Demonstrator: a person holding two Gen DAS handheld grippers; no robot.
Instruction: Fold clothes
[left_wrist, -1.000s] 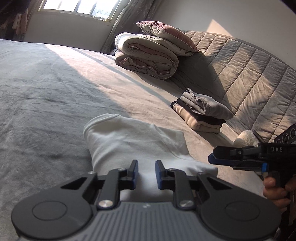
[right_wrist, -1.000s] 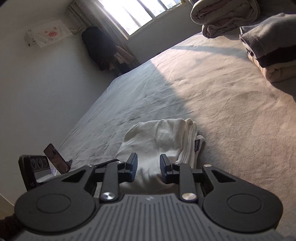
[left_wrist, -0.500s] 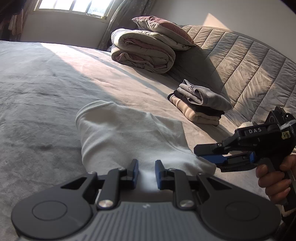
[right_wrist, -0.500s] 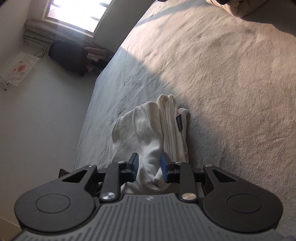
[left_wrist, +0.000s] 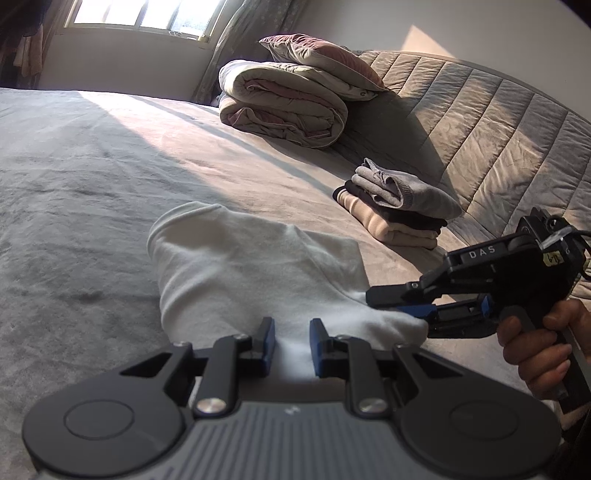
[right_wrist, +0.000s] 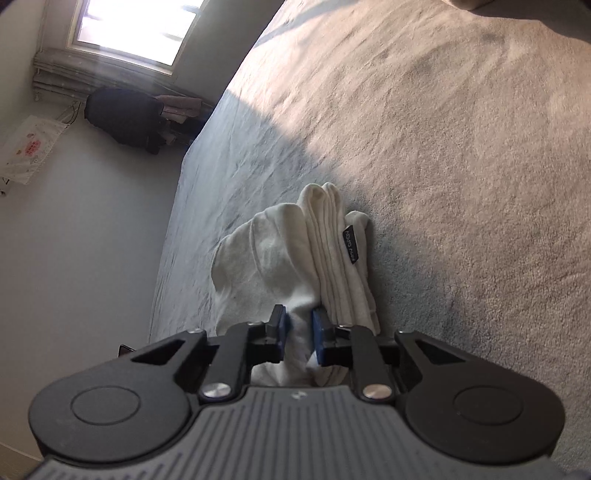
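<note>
Garment (right_wrist: 288, 258) lay lengthwise ahead of my right claw (right_wrist: 298, 328), jaws closing on its near edge.

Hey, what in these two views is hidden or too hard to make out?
- Left wrist view: the near edge of the white garment is hidden behind the left gripper.
- Right wrist view: the small dark label on the garment is too small to read.
- Right wrist view: the folded pile lies outside the frame.
</note>
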